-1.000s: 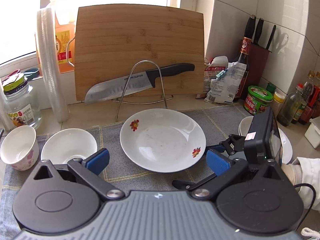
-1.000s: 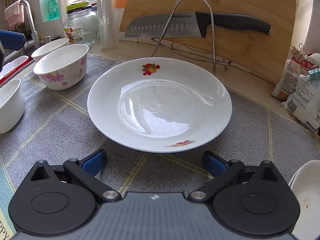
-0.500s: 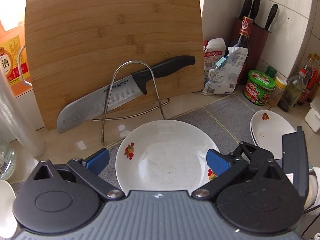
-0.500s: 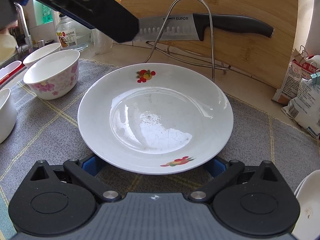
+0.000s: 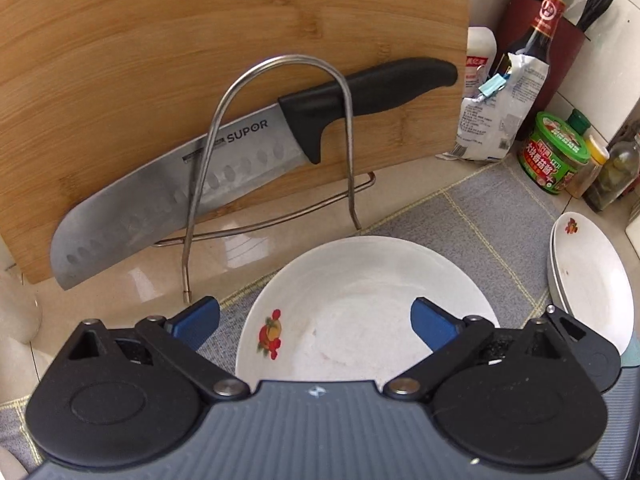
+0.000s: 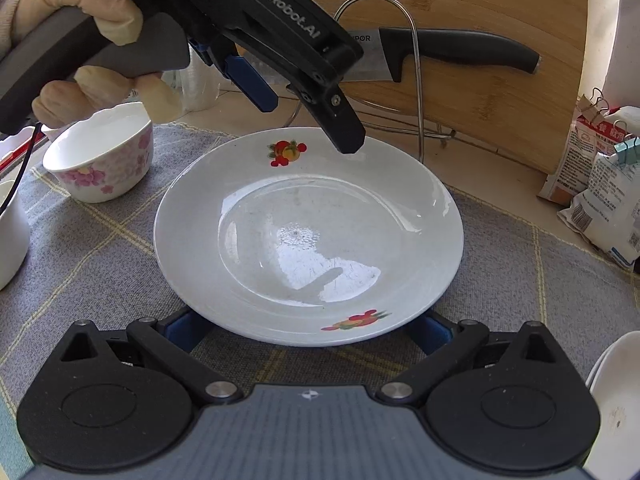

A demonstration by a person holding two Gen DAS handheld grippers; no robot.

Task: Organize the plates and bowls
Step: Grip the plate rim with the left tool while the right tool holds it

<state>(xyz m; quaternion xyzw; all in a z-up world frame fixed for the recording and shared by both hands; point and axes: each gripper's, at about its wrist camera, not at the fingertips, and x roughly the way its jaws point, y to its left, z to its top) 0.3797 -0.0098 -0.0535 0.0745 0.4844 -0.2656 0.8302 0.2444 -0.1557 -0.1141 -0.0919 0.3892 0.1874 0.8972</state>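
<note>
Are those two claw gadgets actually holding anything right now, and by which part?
Nothing is held. The right gripper sits open, its fingers under the plate's near rim; the left gripper hovers open above the plate.

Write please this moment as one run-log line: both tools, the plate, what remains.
left tool: open, above plate's far rim | right tool: open, fingers under near rim | plate: flat on grey mat | plate stack: at right | remaining: lift plate
</note>
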